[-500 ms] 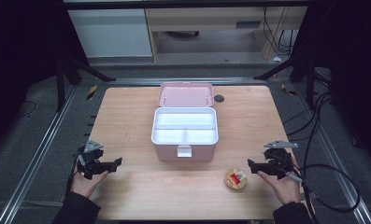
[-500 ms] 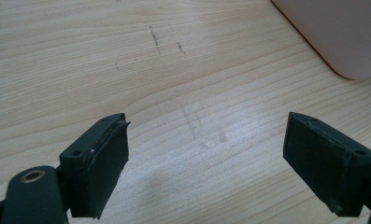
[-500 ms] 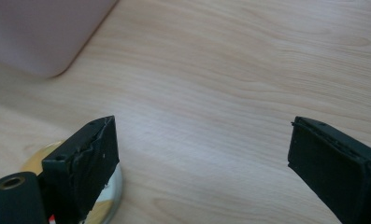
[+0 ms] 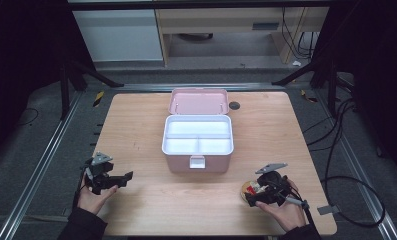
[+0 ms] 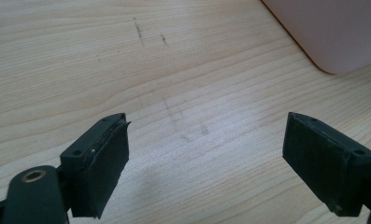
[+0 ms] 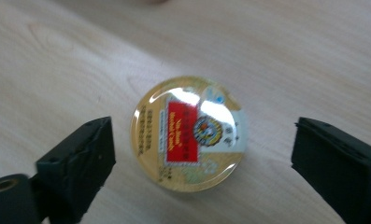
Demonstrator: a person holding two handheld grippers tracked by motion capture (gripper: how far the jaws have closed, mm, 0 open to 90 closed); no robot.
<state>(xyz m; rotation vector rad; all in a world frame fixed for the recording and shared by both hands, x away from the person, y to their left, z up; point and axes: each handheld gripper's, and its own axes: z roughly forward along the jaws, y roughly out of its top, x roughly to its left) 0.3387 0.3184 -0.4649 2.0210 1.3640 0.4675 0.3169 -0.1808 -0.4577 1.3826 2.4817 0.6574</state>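
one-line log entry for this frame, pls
right gripper: open, jaws either side of round tin, not touching | left gripper: open, idle over table | pink box: lid open, compartments empty

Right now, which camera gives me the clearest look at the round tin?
The right gripper view: the tin lies flat on the table, label up, between the open fingers. The high view shows it small, partly covered by the right gripper. The left gripper view looks at bare table.

Pink box (image 5: 335, 32) cut off by top-right edge in left gripper view; tin (image 6: 189, 133) label txt too blurred to read.
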